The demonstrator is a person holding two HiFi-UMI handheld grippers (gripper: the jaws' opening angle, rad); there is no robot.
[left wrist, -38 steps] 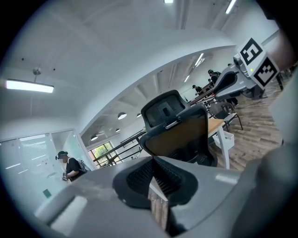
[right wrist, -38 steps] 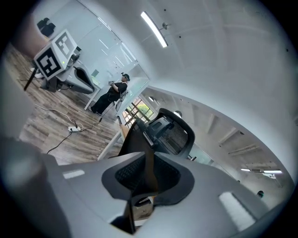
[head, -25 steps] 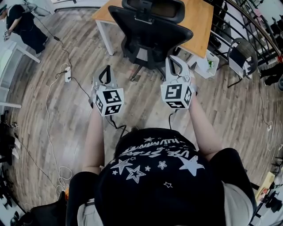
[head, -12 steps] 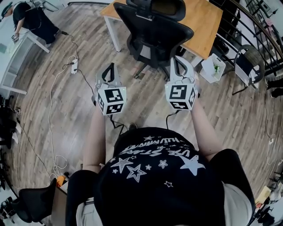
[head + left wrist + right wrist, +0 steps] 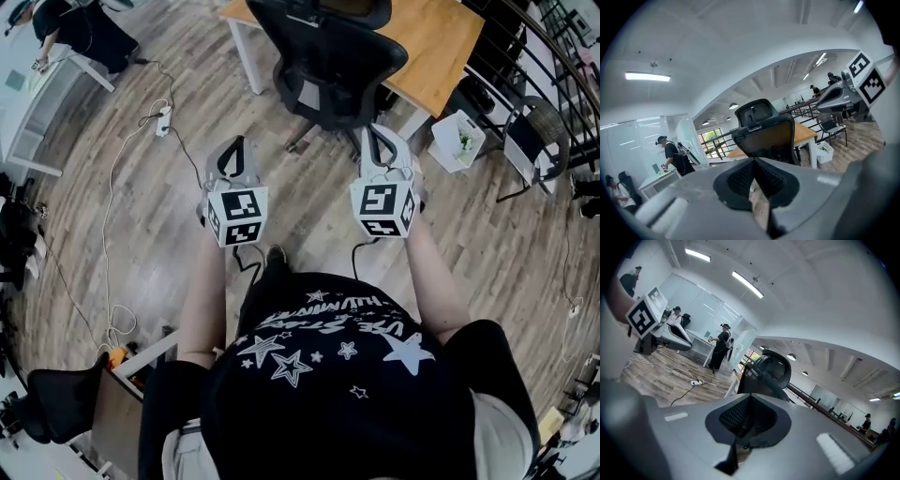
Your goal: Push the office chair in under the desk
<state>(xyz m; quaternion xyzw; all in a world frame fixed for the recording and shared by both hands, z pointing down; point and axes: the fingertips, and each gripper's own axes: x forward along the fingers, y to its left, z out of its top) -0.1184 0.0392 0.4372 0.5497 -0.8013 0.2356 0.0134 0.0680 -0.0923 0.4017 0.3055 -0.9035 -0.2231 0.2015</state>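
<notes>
Black mesh over a stiff plastic frame makes up the high-backed office chair (image 5: 328,56). It stands on the grey wood-plank floor (image 5: 122,244) with its backrest toward the person, right in front of the light wooden desk with white legs (image 5: 436,42). How far the seat already reaches beneath the top cannot be told from above.

The left gripper (image 5: 234,150) and the right gripper (image 5: 382,141) are held side by side, just short of the backrest and apart from it. On each, the tongs are pressed together with nothing between them, and each gripper's own view shows only the chair beyond the tips.

The chair is probably fairly heavy, yet it should roll easily (one spoke of its base shows below the seat). The mesh panel will likely give under a push, so the rigid rim of the backrest is the better place to press. Using the closed tips as blunt pushers, one on each side at equal height, seems wise, since an off-centre shove would likely swivel the seat instead of rolling it straight.
</notes>
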